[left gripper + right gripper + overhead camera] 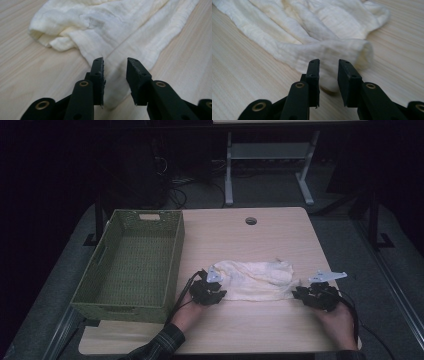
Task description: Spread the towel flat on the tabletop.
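We see a cream cloth [255, 279] lying crumpled on the table [260, 232], a pale wood-grain top with rounded corners and a small round hole [251, 221] near its far edge. The cloth is soft and finely ribbed, like gauze, bunched into loose folds and rolled hems; it spreads as a rough oblong between our two grippers, right of the basket [131, 265].

The left gripper [214, 292] sits at the cloth's left end. In the left gripper view its jaws stand a little apart, matte black with flat, rough-edged pads [98, 71], and a thin flat flap of cloth [117, 37] runs into the gap between them; the pads do not seem to press on it.

The right gripper [304, 294] sits at the cloth's right end. In the right gripper view its jaws stand parted by a similar narrow gap, with a thick rolled fold [332, 53] of cloth lying in the gap at their tips; we cannot tell for sure whether the pads touch it.

The basket is a green woven rectangle with a slot handle in its far wall, standing at the table's left edge, well apart from the cloth.
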Demonstrator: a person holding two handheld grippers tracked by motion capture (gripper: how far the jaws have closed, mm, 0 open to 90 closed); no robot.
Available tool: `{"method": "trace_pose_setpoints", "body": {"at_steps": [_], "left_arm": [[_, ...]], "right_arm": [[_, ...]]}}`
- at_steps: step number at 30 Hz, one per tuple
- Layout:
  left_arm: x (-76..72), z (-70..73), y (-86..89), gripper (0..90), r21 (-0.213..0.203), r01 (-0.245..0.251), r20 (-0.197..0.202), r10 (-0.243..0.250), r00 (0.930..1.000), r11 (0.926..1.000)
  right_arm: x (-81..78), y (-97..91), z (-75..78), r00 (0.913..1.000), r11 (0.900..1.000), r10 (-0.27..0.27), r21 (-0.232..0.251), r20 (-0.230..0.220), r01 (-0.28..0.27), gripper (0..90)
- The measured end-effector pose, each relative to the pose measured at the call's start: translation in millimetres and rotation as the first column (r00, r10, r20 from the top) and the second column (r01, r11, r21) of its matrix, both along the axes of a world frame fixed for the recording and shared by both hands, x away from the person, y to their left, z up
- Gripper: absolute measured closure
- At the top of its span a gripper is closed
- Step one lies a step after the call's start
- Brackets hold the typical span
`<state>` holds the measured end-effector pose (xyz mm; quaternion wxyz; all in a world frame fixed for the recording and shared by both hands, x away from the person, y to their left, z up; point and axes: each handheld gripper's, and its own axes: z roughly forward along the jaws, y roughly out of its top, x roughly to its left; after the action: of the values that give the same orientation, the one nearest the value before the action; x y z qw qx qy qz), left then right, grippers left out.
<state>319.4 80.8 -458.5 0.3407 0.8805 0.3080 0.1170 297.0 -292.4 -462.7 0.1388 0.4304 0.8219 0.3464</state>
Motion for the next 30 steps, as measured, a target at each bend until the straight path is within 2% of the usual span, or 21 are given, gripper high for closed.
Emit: {"method": "trace_pose_setpoints", "body": {"at_steps": [3, 5, 8, 10, 12, 15, 18, 20, 23, 24, 26, 30], "left_arm": [[-5.2, 0.9, 3.6, 61.9, 0.022, -0.017, 0.009, 0.017, 0.9998, 0.9996], [-5.0, 0.2, 3.8, 59.5, 0.023, -0.03, 0.011, 0.03, 0.9995, 0.9993], [-3.3, -1.5, 3.1, 57.1, 0.028, -0.025, 0.007, 0.025, 0.9997, 0.9993], [-2.5, -3.4, 2.2, 57.9, 0.033, -0.02, -0.004, 0.021, 0.9998, 0.9993], [-2.1, -3.3, 2.2, 62.6, 0.025, -0.018, -0.015, 0.018, 0.9997, 0.9995], [-2.6, -2.8, 1.7, 73.8, 0.019, -0.009, -0.03, 0.01, 0.9995, 0.9998], [-4.4, -0.7, -0.4, 85.6, 0.036, 0.006, -0.039, -0.004, 0.9992, 0.9993], [-7.5, 1.8, 0.5, 86.7, 0.033, 0.012, -0.046, -0.01, 0.9989, 0.9994], [-13.9, 10.2, 5.7, 87.2, 0.003, 0.023, -0.051, -0.023, 0.9984, 0.9997], [-15.9, 12.7, 7.0, 87.2, -0.008, 0.022, -0.052, -0.023, 0.9984, 0.9997], [-21.2, 15.9, 9.6, 87.1, -0.013, 0.027, -0.056, -0.028, 0.998, 0.9995], [-33.4, 17.5, 12.4, 87.2, -0.019, 0.039, -0.063, -0.04, 0.9972, 0.9991]], "right_arm": [[-3.6, -8.3, 2.6, 0.9996, 0.9996, -0.026, 0.006, -0.004, 0.026, 69.3], [-2.7, -10.2, 1.5, 0.999, 0.999, -0.036, 0.025, -0.025, 0.037, 67.3], [0.3, -6.4, -1.6, 0.9988, 0.9997, -0.017, 0.019, -0.046, 0.018, 66.8], [2.0, -2.3, -4.0, 0.9986, 0.9999, -0.015, -0.005, -0.05, 0.015, 68.4], [2.7, -1.8, -4.1, 0.9988, 0.9999, -0.01, -0.002, -0.047, 0.01, 71.8], [1.5, -1.9, -4.6, 0.999, 1.0, -0.003, -0.001, -0.045, 0.003, 83.0], [-0.3, 0.7, -3.1, 0.9992, 0.9994, 0.01, -0.033, -0.04, -0.012, 85.5], [-2.3, 1.0, -2.0, 0.9993, 0.9991, 0.018, -0.038, -0.032, -0.019, 85.6], [-9.4, -2.0, 3.6, 0.9995, 0.9996, 0.018, -0.023, -0.024, -0.019, 85.5], [-12.3, -2.9, 5.6, 0.9998, 0.9999, 0.016, -0.004, -0.013, -0.016, 85.5], [-18.5, -5.0, 9.1, 0.9997, 0.9997, 0.024, 0.002, 0.012, -0.024, 85.6], [-32.8, -6.4, 12.4, 0.9989, 0.9993, 0.036, 0.014, 0.03, -0.036, 85.5]]}}
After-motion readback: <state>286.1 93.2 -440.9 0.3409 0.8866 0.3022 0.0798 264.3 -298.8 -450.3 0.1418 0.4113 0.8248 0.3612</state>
